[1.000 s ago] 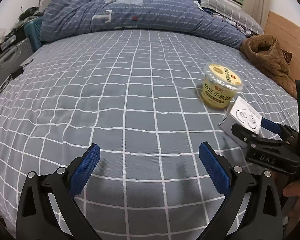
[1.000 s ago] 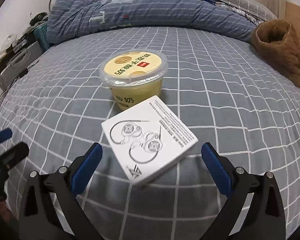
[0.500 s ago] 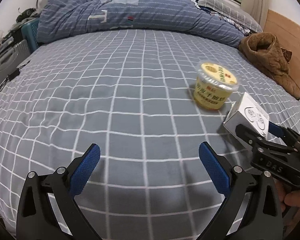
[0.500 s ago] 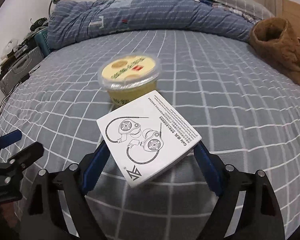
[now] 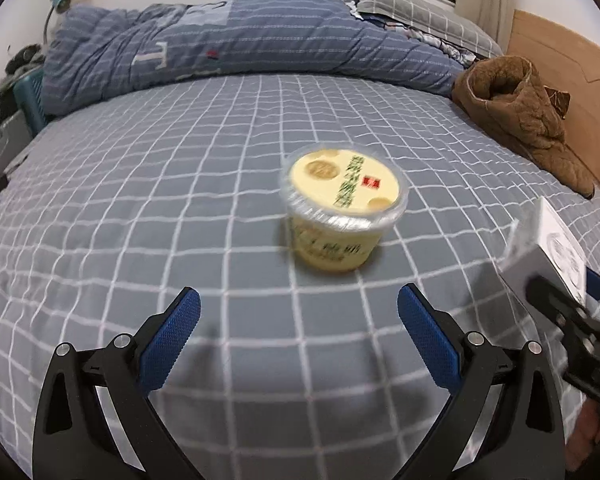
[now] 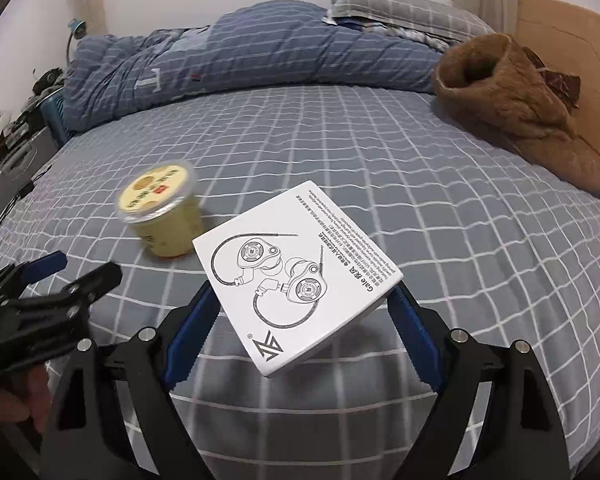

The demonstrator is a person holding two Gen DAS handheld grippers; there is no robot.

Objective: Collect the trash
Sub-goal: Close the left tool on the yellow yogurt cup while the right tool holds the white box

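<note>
White earphone box (image 6: 300, 276) was clamped in right gripper (image 6: 304, 320); left gripper (image 5: 298, 330), jaws wide and empty, faced yellow yogurt cup (image 5: 340, 208), next to be enclosed.

Cup print: the green lettering on the round yellow plastic dessert cup (image 5: 342, 212) is motion-blurred, unreadable.
Box in left view: the flat white cardboard earphone box (image 5: 556, 248) is smeared.
Box underside: hidden (image 6: 300, 276).
Bedside clutter (image 6: 16, 136): too small to identify.
</note>
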